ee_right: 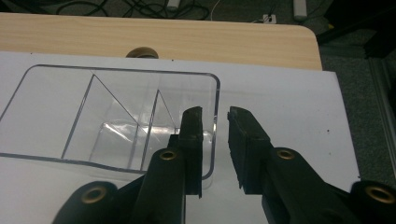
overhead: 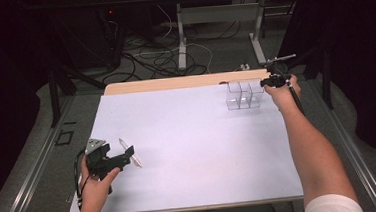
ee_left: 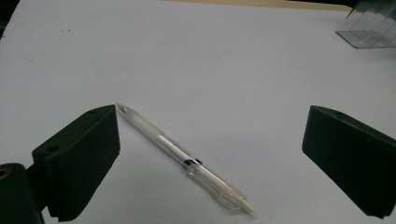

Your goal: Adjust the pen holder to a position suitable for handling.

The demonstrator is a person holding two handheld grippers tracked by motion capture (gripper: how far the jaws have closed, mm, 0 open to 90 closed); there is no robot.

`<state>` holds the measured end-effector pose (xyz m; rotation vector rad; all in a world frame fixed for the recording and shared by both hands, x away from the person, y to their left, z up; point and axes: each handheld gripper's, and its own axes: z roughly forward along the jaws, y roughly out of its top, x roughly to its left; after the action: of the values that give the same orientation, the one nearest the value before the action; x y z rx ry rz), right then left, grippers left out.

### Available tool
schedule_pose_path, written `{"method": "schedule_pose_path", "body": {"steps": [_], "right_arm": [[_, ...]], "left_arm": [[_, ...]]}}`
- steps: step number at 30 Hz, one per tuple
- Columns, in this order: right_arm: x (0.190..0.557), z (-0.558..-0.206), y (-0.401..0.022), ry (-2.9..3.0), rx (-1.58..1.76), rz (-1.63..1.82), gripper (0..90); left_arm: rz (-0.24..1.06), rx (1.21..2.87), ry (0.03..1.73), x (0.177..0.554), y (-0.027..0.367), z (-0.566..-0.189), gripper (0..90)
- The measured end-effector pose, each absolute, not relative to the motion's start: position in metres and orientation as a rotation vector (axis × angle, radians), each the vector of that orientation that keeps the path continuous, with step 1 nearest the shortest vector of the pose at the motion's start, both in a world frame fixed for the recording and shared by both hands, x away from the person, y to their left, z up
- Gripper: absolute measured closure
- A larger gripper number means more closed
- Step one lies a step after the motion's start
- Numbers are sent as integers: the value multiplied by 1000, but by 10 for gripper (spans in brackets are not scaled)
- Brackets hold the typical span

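Straddling clear organizer point(ee_right: 116, 126) wall, right gripper point(ee_right: 215, 116) jaws not clamped; box may skid. Left gripper point(ee_left: 210, 154) jaws spread around pen point(ee_left: 182, 156); may roll.

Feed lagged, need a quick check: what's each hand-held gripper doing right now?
Left hand-held gripper: open, pen lying between the jaws, not gripped.
Right hand-held gripper: jaws astride the clear organizer wall, not yet clamped.

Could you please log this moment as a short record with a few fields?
surface: white sheet on a wooden table
left gripper: open, jaws wide either side of the clear pen, not pressing it
pen: lying flat on the sheet
right gripper: jaws straddle the end wall of the clear divided box, a gap on the outer side
box: upright at the far right of the sheet, compartments look empty
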<state>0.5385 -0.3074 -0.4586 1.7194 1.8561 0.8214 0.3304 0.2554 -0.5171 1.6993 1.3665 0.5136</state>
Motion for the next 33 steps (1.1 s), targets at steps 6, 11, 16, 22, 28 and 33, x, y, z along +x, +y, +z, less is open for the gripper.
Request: {"method": "schedule_pose_path", "body": {"steps": [6, 11, 16, 22, 28, 33], "right_arm": [[542, -465, -308, 1864, 1757, 790, 770], [544, -468, -308, 1874, 1770, 778, 798], [546, -471, -308, 1880, 1780, 766, 811], [547, -474, -305, 1898, 1789, 739, 858], [547, -475, -303, 1876, 1812, 732, 885], [547, -475, -302, 1867, 1830, 726, 890]], "left_arm": [[515, 1699, 1365, 330, 255, -517, 46], [512, 1702, 1370, 329, 256, -517, 47], [512, 1699, 1367, 329, 256, -517, 48], [505, 1699, 1368, 329, 256, -517, 51], [505, 1696, 1369, 329, 256, -518, 56], [499, 1696, 1368, 329, 256, -518, 58]]}}
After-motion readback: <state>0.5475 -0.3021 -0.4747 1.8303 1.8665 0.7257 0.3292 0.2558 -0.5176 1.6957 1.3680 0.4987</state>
